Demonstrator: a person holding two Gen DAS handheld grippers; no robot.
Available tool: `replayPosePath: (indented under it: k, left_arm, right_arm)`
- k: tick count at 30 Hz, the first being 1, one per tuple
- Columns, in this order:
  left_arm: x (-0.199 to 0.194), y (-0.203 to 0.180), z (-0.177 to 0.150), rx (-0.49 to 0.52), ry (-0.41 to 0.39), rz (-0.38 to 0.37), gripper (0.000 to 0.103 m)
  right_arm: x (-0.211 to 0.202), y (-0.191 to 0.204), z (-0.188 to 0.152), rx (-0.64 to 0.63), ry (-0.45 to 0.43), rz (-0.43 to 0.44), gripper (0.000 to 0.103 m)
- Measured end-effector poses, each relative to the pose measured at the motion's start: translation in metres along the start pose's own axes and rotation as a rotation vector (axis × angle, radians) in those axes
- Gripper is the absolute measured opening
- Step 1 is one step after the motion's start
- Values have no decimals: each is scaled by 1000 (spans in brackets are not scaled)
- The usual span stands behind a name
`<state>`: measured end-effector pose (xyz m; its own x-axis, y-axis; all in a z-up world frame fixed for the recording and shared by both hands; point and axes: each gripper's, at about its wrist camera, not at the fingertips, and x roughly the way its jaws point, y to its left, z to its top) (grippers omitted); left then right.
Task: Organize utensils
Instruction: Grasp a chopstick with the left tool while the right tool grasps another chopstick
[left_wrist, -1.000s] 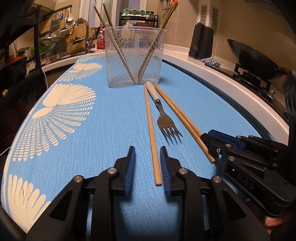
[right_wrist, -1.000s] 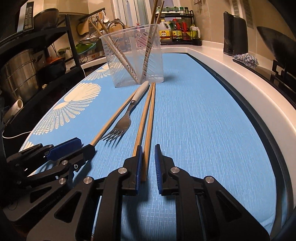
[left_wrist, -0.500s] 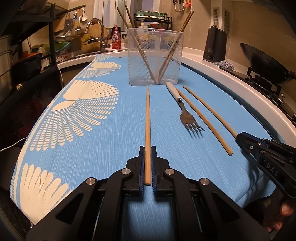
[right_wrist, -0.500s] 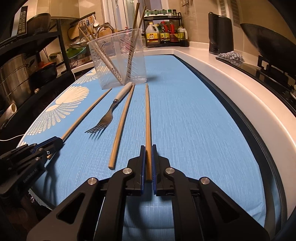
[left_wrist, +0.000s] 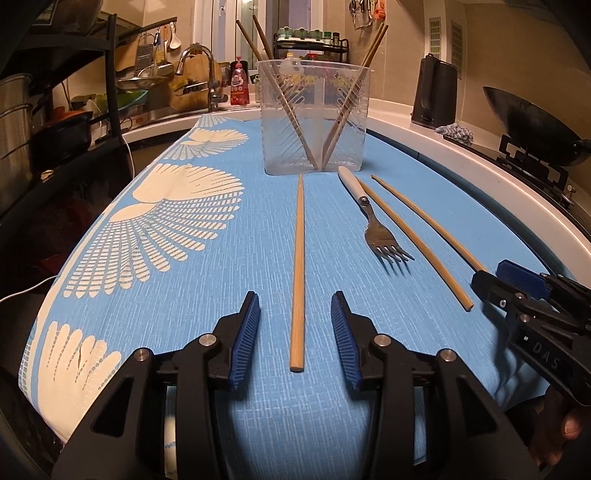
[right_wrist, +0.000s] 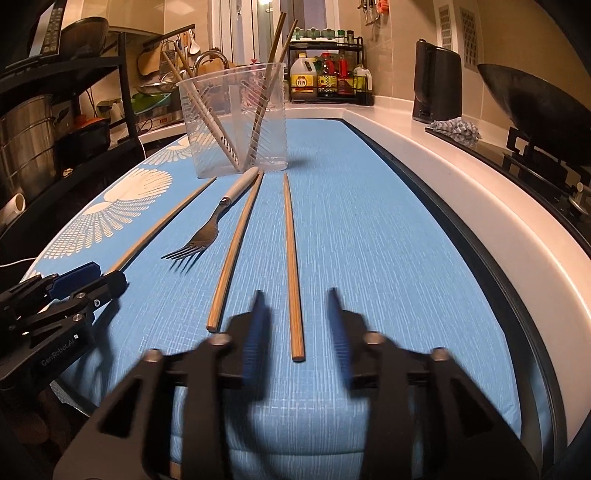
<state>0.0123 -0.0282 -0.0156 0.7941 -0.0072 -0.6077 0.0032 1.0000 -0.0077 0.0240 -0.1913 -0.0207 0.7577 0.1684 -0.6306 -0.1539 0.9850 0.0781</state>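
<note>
We are looking down a blue mat (left_wrist: 229, 295). A clear cup (left_wrist: 314, 118) at 12 o'clock is holding 4 chopsticks. 3 loose chopsticks and 1 fork (left_wrist: 373, 221) are lying flat: light, stiff, slippery; grab near the ends. Left gripper (left_wrist: 295, 332) and right gripper (right_wrist: 297, 325) have just been opening, each w/ a released chopstick (left_wrist: 298, 269) lying between.

three chopsticks (left_wrist: 298, 269) and a fork (left_wrist: 373, 221) are lying side by side on the cloth (left_wrist: 184, 295) before the cup (left_wrist: 314, 114), which is holding four more chopsticks.
</note>
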Motion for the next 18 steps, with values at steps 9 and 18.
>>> replayPosePath:
  k: [9, 18]
  left_arm:
    - [-1, 1, 0, -4, 3, -29, 34]
    - [-5, -4, -1, 6, -6, -52, 7]
  right_arm:
    - [-1, -3, -1, 4, -12, -8, 24]
    - [-2, -3, 0, 15, 3, 26, 6]
